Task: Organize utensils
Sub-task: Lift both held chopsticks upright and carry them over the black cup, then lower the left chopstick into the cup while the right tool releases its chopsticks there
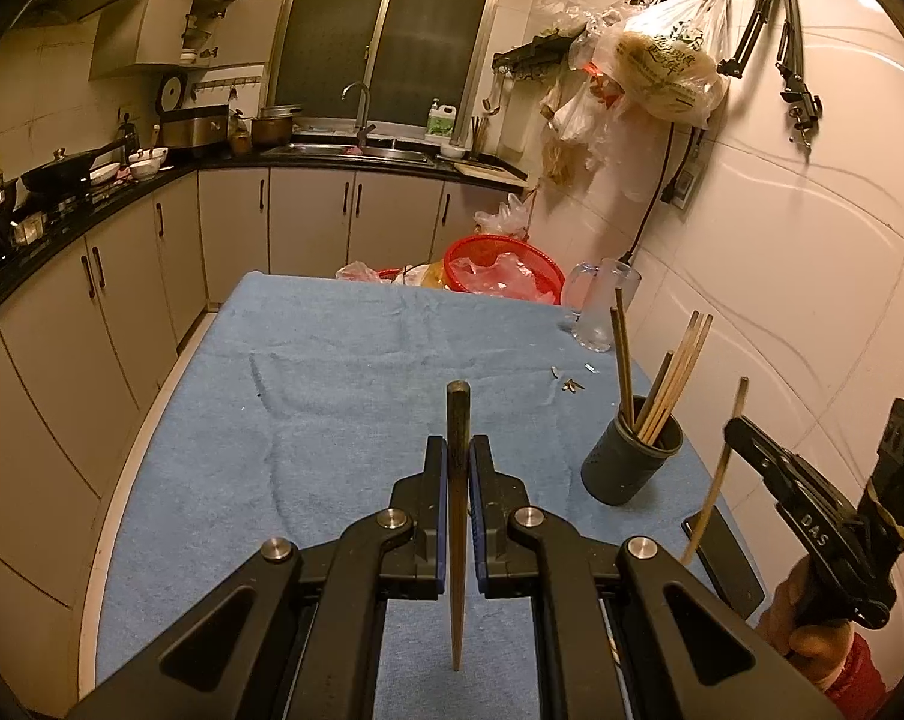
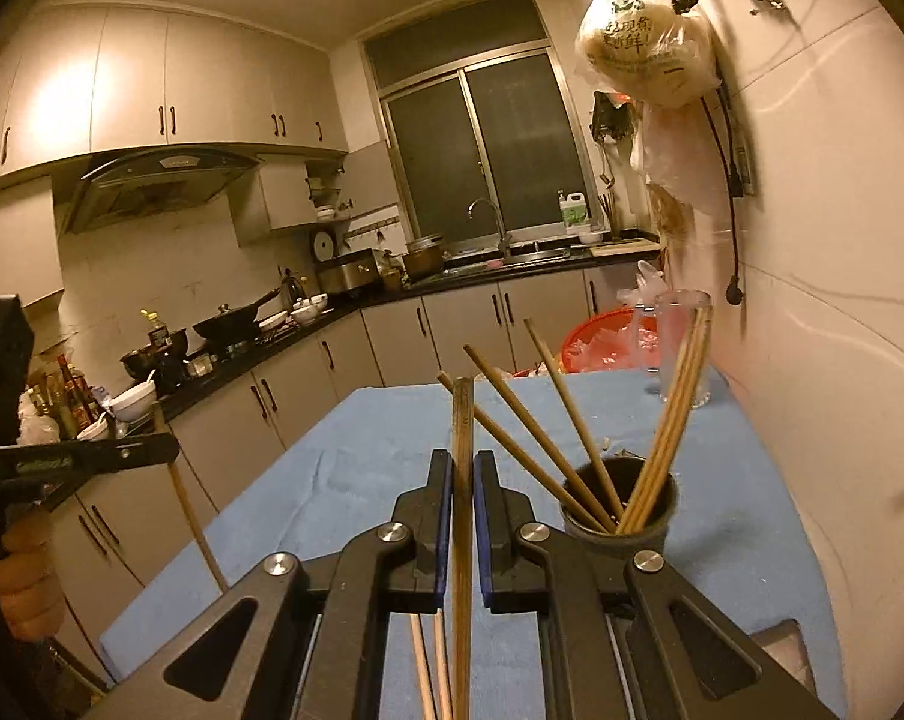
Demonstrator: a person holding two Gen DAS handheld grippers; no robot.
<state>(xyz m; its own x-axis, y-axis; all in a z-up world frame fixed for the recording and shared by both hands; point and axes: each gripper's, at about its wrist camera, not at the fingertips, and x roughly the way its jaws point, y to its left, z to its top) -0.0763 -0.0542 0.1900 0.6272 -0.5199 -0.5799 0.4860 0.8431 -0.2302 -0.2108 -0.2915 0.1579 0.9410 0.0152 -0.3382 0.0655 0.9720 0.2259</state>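
Note:
My left gripper [image 1: 458, 450] is shut on a dark brown chopstick [image 1: 457, 414] that stands upright above the blue cloth [image 1: 332, 372]. My right gripper [image 2: 463, 465] is shut on a lighter chopstick [image 2: 463, 414], also upright; it shows from the side in the left wrist view [image 1: 729, 427], holding its chopstick [image 1: 716, 474] just right of the holder. A dark round holder [image 1: 629, 462] with several chopsticks [image 1: 674, 372] stands on the cloth at the right, and it also shows in the right wrist view [image 2: 623, 516], close to the right of my right gripper.
A clear glass mug [image 1: 605, 306] stands behind the holder near the wall. A red basket [image 1: 500, 267] with plastic bags sits at the far table edge. A black phone [image 1: 725, 558] lies at the table's right edge. Small scraps [image 1: 572, 384] lie on the cloth. Two loose chopsticks [image 2: 431, 660] lie below my right gripper.

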